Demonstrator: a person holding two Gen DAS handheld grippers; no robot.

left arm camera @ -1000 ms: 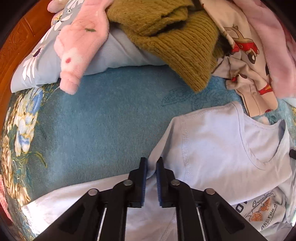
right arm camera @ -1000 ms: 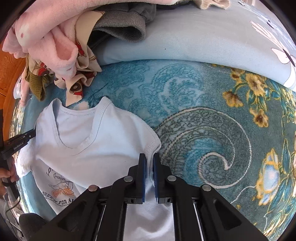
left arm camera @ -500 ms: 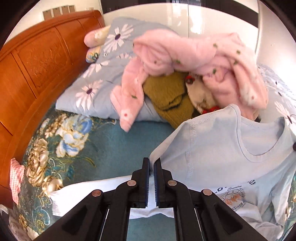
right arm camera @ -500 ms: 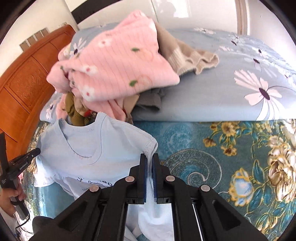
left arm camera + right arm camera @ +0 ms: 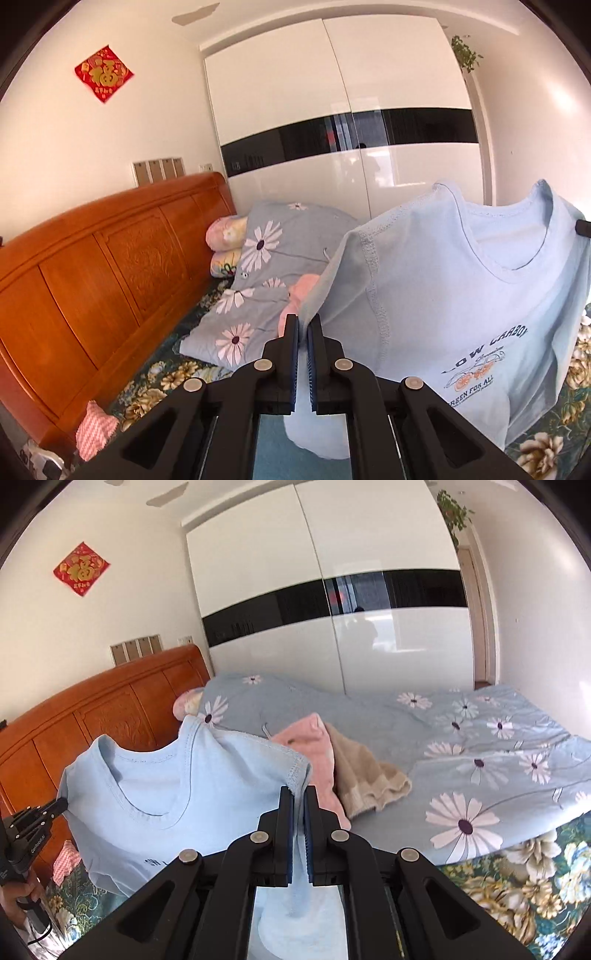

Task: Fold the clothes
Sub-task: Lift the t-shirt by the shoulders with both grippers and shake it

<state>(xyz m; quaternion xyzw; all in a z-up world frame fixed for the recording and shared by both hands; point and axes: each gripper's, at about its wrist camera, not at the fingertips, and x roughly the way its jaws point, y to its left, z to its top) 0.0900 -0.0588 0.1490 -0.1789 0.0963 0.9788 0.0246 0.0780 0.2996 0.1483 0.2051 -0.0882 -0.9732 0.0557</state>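
Observation:
A light blue T-shirt (image 5: 461, 302) with a printed chest logo hangs in the air above the bed, stretched between both grippers. My left gripper (image 5: 303, 325) is shut on the cloth at one sleeve and shoulder. The same T-shirt (image 5: 166, 794) fills the left of the right wrist view, where my right gripper (image 5: 299, 797) is shut on the other sleeve. The left gripper (image 5: 61, 803) also shows at that view's left edge, pinching the far shoulder, with a hand (image 5: 18, 897) on its handle. The shirt's hem hangs below, out of sight.
A pink garment (image 5: 314, 760) and a beige knit (image 5: 369, 782) lie on the daisy-print duvet (image 5: 480, 760). A floral teal bedspread (image 5: 517, 878) covers the bed. The wooden headboard (image 5: 92, 273) stands on the left, a white wardrobe (image 5: 351, 129) behind, and a pink checked cloth (image 5: 94, 432) lies near the headboard.
Both grippers have risen and tilted up toward level, lifting the T-shirt off the bedspread. It lay flat a second ago and now hangs free, with the room's walls in view.

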